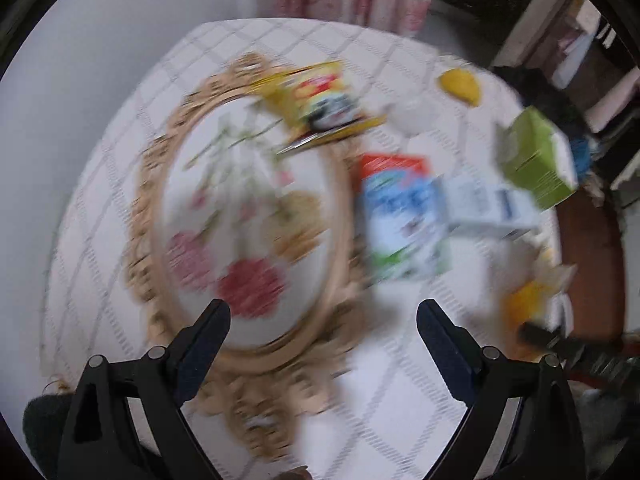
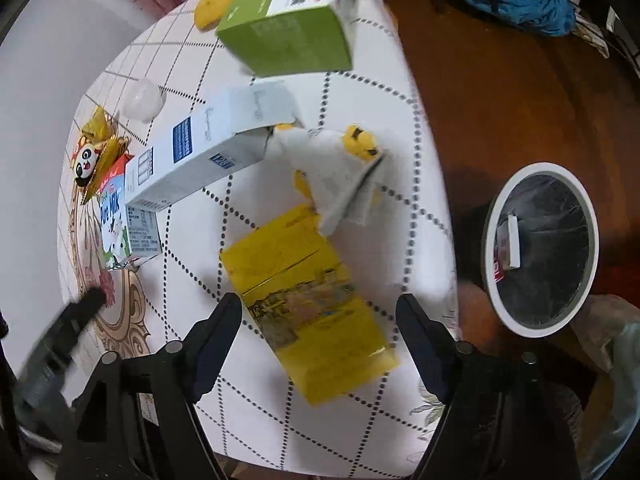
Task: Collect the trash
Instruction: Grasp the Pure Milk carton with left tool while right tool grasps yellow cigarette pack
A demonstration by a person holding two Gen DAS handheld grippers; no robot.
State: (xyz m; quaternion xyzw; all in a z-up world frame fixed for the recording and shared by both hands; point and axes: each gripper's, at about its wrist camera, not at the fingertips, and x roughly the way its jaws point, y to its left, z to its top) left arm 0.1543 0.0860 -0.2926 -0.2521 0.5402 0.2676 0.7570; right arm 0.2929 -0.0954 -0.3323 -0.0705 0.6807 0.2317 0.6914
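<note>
Round table, white cloth with a dotted diamond grid and a gold-framed floral medallion at its centre.

Left gripper: jaws spread wide, nothing between them, over the near edge of the medallion. This view is smeared by motion blur.

Right gripper: jaws spread wide on either side of the yellow box, which lies flat on the cloth at the near right edge of the table; whether the fingers touch it I cannot tell.

Trash on the table:
- Torn white paper scrap with small yellow pieces beside it, just beyond the yellow box.
- Long white and blue carton lying on its side, its near end resting on the milk carton marked "Pure Milk".
- Green box at the far right edge, tilted.
- Yellow snack wrapper with a panda face, at the far left.
- White crumpled ball near the wrapper.
- Yellow peel-like piece at the far edge.

Floor, right of the table: dark wood, round white-rimmed bin with a black liner, one small white packet already inside.
</note>
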